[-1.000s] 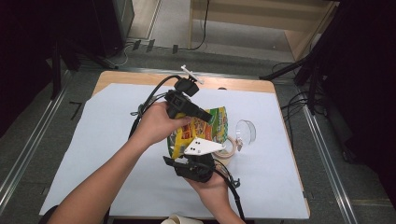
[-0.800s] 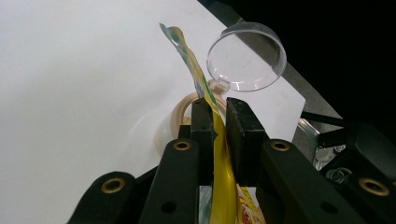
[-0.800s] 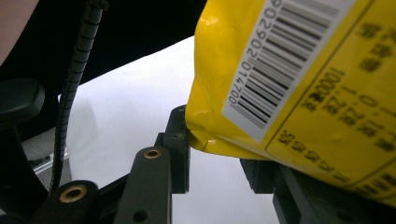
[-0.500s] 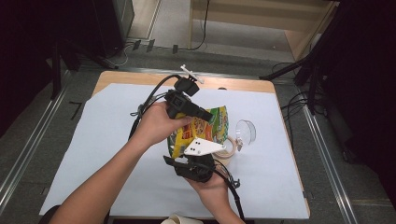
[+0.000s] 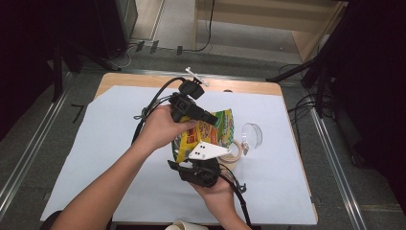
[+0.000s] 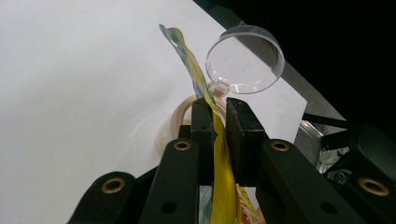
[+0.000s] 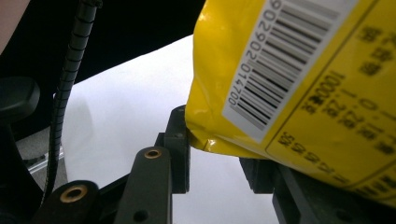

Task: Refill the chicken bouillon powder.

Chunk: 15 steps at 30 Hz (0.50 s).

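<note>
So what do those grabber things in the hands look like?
Both are black. The left black handheld gripper has blocky fingers on arms with brass-coloured rivets and a black cable. The right black handheld gripper carries a pale three-cornered plate. No sleeves show.

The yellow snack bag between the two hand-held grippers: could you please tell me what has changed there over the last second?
Nothing has visibly changed. The left hand-held gripper stays clamped on the yellow snack bag edge, the right hand-held gripper stays at the bag's lower corner, and the clear lid and tape roll lie where they were.
</note>
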Available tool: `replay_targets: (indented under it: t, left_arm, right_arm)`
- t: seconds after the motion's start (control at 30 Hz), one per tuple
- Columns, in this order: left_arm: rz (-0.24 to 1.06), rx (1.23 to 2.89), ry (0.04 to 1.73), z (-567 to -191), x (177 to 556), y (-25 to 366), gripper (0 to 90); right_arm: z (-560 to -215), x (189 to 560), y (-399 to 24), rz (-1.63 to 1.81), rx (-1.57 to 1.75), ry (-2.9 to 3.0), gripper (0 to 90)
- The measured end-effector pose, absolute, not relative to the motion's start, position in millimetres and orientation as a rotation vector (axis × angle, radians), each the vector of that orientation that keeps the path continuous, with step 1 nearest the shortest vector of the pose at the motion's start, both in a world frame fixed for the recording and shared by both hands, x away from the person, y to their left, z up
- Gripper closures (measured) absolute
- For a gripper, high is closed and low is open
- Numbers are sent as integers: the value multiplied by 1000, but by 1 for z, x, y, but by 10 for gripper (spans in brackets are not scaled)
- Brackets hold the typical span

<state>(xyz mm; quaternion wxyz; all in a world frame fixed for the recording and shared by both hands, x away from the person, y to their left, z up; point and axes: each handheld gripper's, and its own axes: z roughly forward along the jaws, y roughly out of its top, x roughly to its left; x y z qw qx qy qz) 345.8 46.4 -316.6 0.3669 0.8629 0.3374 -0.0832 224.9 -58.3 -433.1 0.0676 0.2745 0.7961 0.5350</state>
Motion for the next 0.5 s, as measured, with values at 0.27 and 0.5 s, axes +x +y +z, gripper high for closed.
replay_targets:
  t: [0.27, 0.5]
  left_arm:
    - [-209, 2220, 869, -317, 346, 47, 827]
    - [-212, 2220, 869, -317, 346, 47, 827]
  right_arm:
    - [-433, 225, -58, 1606, 822, 2400, 683]
    - [-433, 224, -58, 1608, 821, 2400, 683]
